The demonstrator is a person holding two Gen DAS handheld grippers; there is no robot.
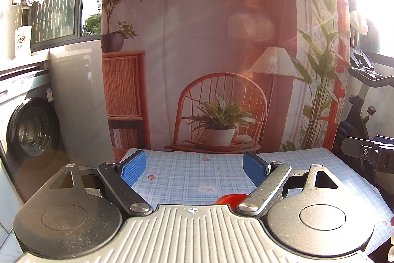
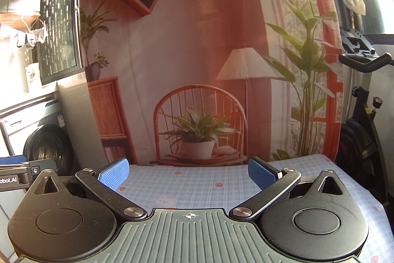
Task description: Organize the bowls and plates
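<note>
In the left wrist view my left gripper (image 1: 194, 168) is open and empty above a table with a blue checked cloth (image 1: 187, 174). The rim of a red dish (image 1: 230, 199) peeks out just above the gripper body, below the right finger; the rest of it is hidden. In the right wrist view my right gripper (image 2: 189, 171) is open and empty over the same cloth (image 2: 197, 184). No plate or bowl shows clearly in that view. The right gripper's side shows at the right edge of the left wrist view (image 1: 369, 152).
A printed backdrop (image 1: 209, 41) of a chair, plants and lamp hangs right behind the table's far edge. A washing machine (image 1: 27, 127) stands at the left. An exercise bike (image 2: 362, 115) stands at the right. Strong sun glare comes from the upper right.
</note>
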